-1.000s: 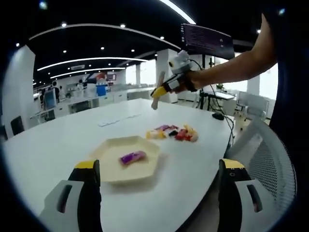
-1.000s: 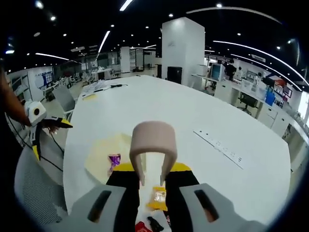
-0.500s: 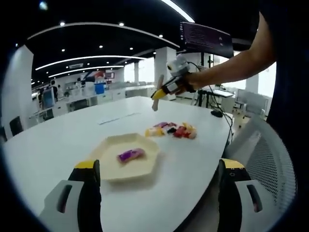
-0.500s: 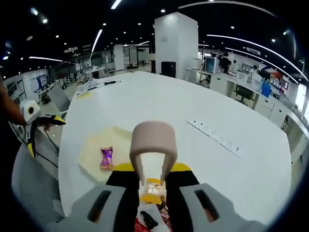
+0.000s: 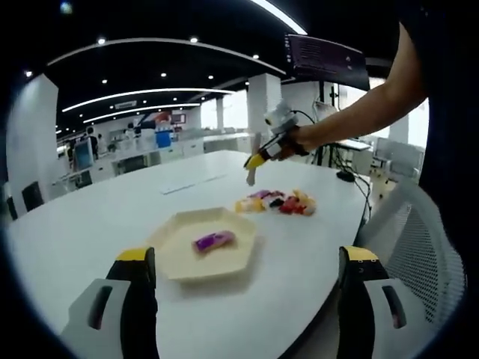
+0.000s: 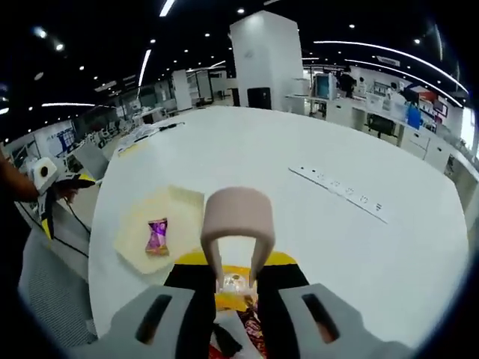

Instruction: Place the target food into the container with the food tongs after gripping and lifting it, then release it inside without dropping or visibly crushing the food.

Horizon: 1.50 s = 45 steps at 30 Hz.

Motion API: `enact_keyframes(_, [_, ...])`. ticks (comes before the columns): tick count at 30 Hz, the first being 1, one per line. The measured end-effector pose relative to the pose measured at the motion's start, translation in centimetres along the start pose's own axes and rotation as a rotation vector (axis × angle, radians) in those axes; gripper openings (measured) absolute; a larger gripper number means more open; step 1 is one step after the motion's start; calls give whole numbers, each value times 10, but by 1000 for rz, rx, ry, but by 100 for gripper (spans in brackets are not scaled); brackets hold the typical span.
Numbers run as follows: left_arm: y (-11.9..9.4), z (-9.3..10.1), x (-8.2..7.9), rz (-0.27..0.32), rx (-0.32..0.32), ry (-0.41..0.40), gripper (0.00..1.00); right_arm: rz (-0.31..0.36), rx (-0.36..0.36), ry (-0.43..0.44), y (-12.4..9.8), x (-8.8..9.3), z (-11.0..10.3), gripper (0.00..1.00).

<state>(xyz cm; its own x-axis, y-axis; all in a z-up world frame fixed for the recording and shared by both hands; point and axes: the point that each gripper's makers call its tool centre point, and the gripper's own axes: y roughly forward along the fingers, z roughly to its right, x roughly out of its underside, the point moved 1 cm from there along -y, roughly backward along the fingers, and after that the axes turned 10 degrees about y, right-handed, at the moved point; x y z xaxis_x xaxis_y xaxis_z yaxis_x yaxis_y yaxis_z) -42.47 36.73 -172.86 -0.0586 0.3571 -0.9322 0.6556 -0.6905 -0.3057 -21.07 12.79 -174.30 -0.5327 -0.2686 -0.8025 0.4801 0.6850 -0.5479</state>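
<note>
The cream hexagonal tray point(image 5: 179, 258) lies on the white table with a purple wrapped candy point(image 5: 213, 241) in it. Beyond it sits a pile of several wrapped snacks point(image 5: 278, 202). A person's hand holds my right gripper point(image 5: 266, 153) just above the pile, with beige food tongs point(image 5: 251, 174) pointing down. In the right gripper view my right gripper point(image 6: 233, 303) is shut on the food tongs point(image 6: 238, 217), whose tips straddle a yellow packet point(image 6: 233, 286); I cannot tell if they touch it. The tray point(image 6: 176, 209) and candy point(image 6: 156, 236) lie to the left. My left gripper point(image 5: 248, 262) stands open near the tray.
A white power strip point(image 6: 340, 196) lies on the table far right of the tongs. A grey mesh chair point(image 5: 419, 254) stands at the table edge beside the person's arm point(image 5: 359, 112). Desks and people are far off in the office background.
My right gripper has come down with the tongs from well above the table to just over the snack pile. The yellow packet now sits between the tong tips. The left gripper stays open.
</note>
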Motion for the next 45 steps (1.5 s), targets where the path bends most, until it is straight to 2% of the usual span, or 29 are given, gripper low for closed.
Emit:
enact_keyframes(3, [1,4,2,-11,19,12,98,-17,-1,25,7,5,5,19])
enact_keyframes(11, [1,4,5,-29,15,29,98,-65,-2,67,23,19,10,20])
enact_keyframes(17, [1,5,7,-36,21,30,97,-77,-1,94,26,25,11,20])
enact_keyframes(24, [1,4,7,-35,17,32,96,-94,-6,168,33,32,12,21])
enact_keyframes(38, [1,6,8,-46,21,54,95,-99,0,137,43,33,-2,21])
enact_keyframes(42, [1,6,8,-48,23,59,94,-104,9,79,44,31,-9,15])
enact_keyframes(45, [1,6,9,-50,23,62,94,-116,18,80,43,28,-10,12])
